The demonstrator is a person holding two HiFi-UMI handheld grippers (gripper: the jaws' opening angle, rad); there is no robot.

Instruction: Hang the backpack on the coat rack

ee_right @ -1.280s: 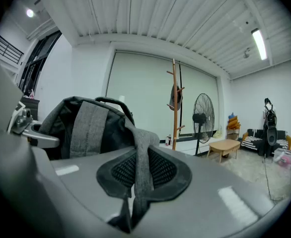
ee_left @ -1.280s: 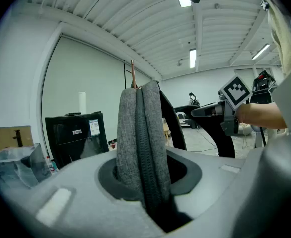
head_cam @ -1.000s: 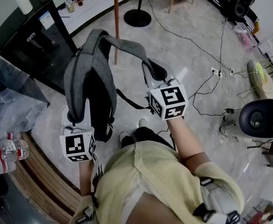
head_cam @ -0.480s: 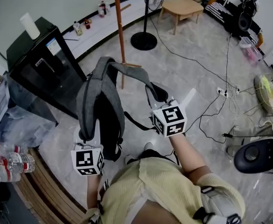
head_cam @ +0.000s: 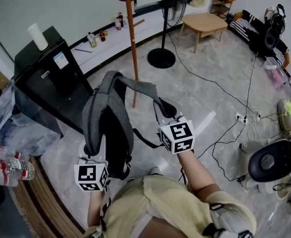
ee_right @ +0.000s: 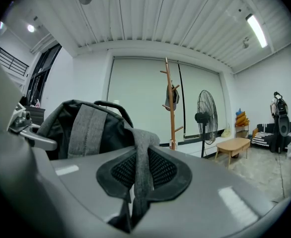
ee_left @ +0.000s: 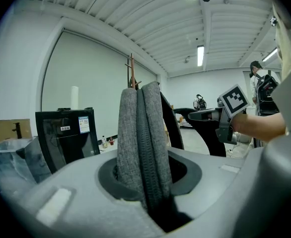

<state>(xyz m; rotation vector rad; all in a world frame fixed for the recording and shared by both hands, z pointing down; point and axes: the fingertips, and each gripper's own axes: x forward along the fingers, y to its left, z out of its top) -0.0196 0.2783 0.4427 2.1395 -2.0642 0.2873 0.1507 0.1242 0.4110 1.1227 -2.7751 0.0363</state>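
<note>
A grey and black backpack hangs in the air between my two grippers. My left gripper is shut on a grey padded shoulder strap, which stands upright between its jaws. My right gripper is shut on a thinner grey strap at the bag's other side, with the bag's body just left of it. The wooden coat rack stands ahead of the bag; in the right gripper view the rack shows a dark item on a peg.
A black cabinet stands left of the rack, and a crumpled plastic bag lies beside it. A standing fan and a low wooden table are to the right. Cables trail over the floor. Water bottles lie on a wooden bench.
Both grippers have carried the backpack forward toward the coat rack. The rack, fan and table now show more fully in the head view. Both grips are unchanged.
</note>
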